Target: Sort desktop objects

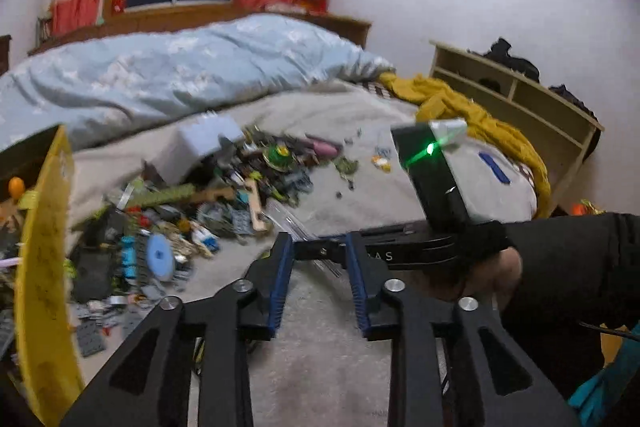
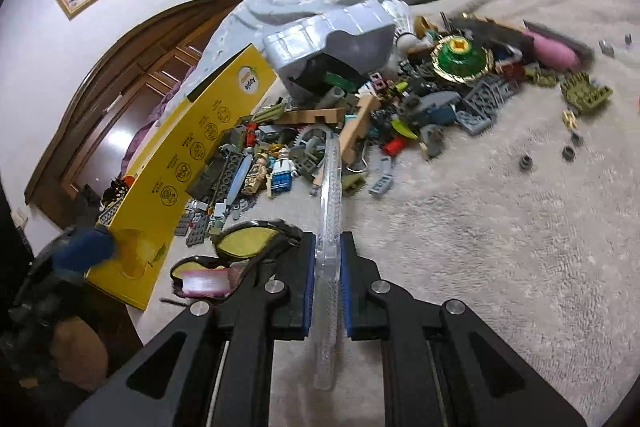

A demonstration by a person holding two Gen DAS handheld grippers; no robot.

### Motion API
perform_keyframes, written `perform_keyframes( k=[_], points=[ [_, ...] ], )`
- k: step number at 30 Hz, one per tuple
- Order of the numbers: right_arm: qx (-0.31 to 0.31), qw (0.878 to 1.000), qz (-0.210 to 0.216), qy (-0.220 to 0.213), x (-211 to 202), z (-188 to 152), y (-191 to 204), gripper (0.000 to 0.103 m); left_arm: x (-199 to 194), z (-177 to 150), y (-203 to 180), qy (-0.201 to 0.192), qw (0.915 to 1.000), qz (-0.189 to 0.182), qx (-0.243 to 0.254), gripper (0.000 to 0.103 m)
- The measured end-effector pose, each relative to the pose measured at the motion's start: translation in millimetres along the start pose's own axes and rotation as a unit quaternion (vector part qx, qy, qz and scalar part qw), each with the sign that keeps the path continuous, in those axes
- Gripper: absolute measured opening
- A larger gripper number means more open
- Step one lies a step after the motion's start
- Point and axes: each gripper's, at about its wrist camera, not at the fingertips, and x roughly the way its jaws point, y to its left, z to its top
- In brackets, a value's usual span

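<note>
Toy pile (image 2: 400,99): we see a loose heap of building bricks, plates, gears and small figures spread on the beige blanket (image 2: 500,227), in the middle of the bed and beyond both grippers.
Clear strip (image 2: 329,227): a long transparent plastic piece, standing on edge, running from between our right gripper's pads out toward the pile.
Right gripper (image 2: 328,279): we have it clenched on the clear strip, both blue pads pressed against its sides.
Left gripper (image 1: 318,279): its jaws stand apart with nothing between them, only blanket below; we see it released.
Yellow box (image 2: 180,163): a cardboard carton with printed icons, lying at the left of the pile; bricks show inside it in the left wrist view.
Grey tub (image 2: 332,39): a pale plastic container tipped on its side at the far edge of the pile, its opening facing the bricks.
Green spinning top (image 2: 460,61): sits on the heap, just right of the grey tub.
Minifigures (image 2: 272,171): two lie side by side at the near edge of the pile.
Glasses (image 2: 236,255): dark frames with yellow lenses, just left of our right gripper, beside the yellow box.
Blue duvet (image 1: 160,67): bunched up behind the pile.
</note>
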Motion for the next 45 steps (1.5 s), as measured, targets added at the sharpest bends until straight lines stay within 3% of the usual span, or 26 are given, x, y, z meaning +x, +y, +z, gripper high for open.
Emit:
perform_keyframes(
  k=[2,5,6,7,10,15,17,19,20,23,27,31,36,40,42,45],
  points=[
    [-0.005,1.0,-0.003,-0.004,-1,1,-2,0.01,-12,-3,8,-0.002,0.9998,0.018,-0.001,0.031],
    [-0.016,1.0,-0.007,-0.016,-6,4,-2,0.01,-8,-19,20,0.028,0.9972,0.07,-0.002,0.031],
    [-0.019,1.0,-0.011,-0.02,-6,5,-1,0.01,-5,-25,28,0.039,0.9963,0.076,-0.009,0.025],
    [-0.023,0.999,-0.015,-0.023,-7,7,-2,0.01,-1,-31,32,0.05,0.9959,0.074,-0.014,0.018],
    [-0.018,0.999,-0.017,-0.026,-5,12,-4,0.01,7,-46,34,0.08,0.9946,0.066,-0.007,0.011],
    [-0.014,1.0,-0.018,0.002,15,10,-2,0.01,21,-53,28,0.098,0.9924,0.074,-0.007,0.009],
    [-0.019,1.0,-0.017,0.004,17,10,1,0.01,24,-48,29,0.102,0.9914,0.079,-0.02,0.014],
    [-0.023,1.0,-0.015,0.003,17,9,2,0.01,24,-44,26,0.107,0.9905,0.079,-0.036,0.035],
    [-0.025,1.0,-0.014,0.003,17,8,3,0.01,26,-42,22,0.107,0.9906,0.075,-0.04,0.037],
    [-0.022,1.0,-0.009,0.005,18,7,1,0.01,34,-41,8,0.114,0.9865,0.118,-0.003,0.038],
    [-0.02,1.0,-0.007,0.006,18,7,1,0.01,44,-39,-1,0.116,0.981,0.148,0.048,0.039],
    [-0.02,1.0,-0.003,0.008,18,6,0,0.01,39,-31,0,0.109,0.9825,0.138,0.06,0.039],
    [-0.018,1.0,0.0,0.009,18,6,0,0.01,53,-29,2,0.145,0.9727,0.154,0.095,0.039],
    [-0.016,1.0,0.001,0.009,19,6,-1,0.01,54,-31,3,0.148,0.9727,0.149,0.099,0.039],
    [-0.014,1.0,0.003,0.009,19,6,-1,0.01,47,-33,-6,0.142,0.9732,0.133,0.123,0.039],
    [-0.012,1.0,0.005,0.011,20,6,-2,0.01,47,-39,-17,0.141,0.9666,0.132,0.169,0.036]
  ],
)
